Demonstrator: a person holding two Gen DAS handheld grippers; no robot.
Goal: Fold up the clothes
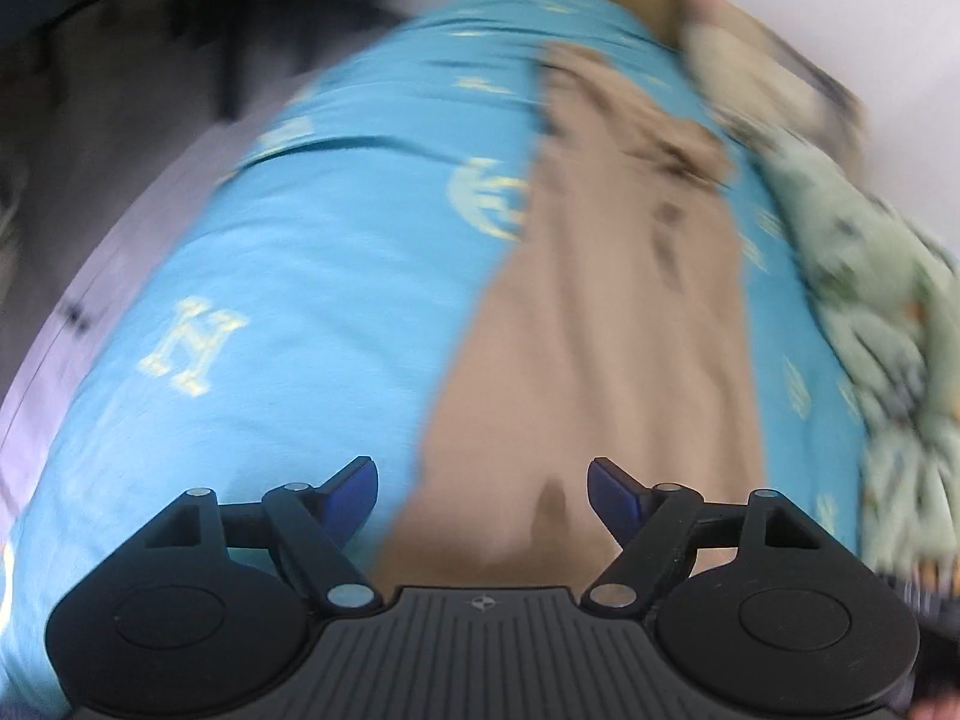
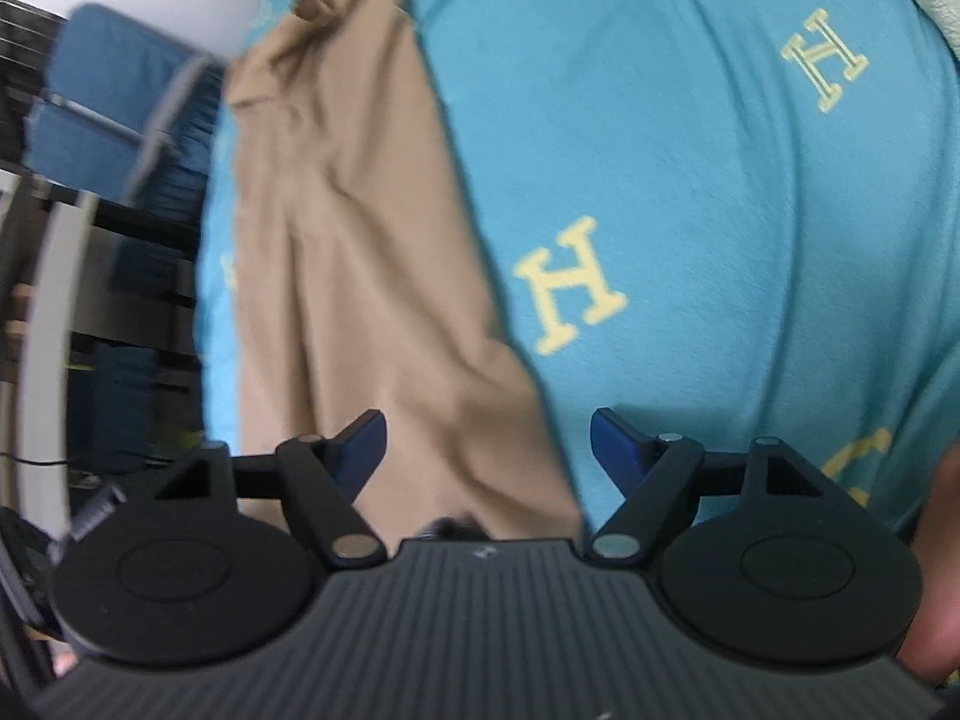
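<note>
— How did the garment look?
— A tan garment (image 1: 600, 312) lay stretched lengthwise on the bed's turquoise sheet (image 1: 312, 252), plain and soft, with long creases and a bunched, rumpled far end. The left view was blurred.

— And the fingers?
— The left gripper (image 1: 483, 480) had its fingers spread wide, holding nothing, above the near end of the cloth. The right gripper (image 2: 487, 438) was also wide apart and empty, over the garment's edge where it met the sheet. A pale green patterned blanket (image 1: 870, 312) lay just beside the garment
</note>
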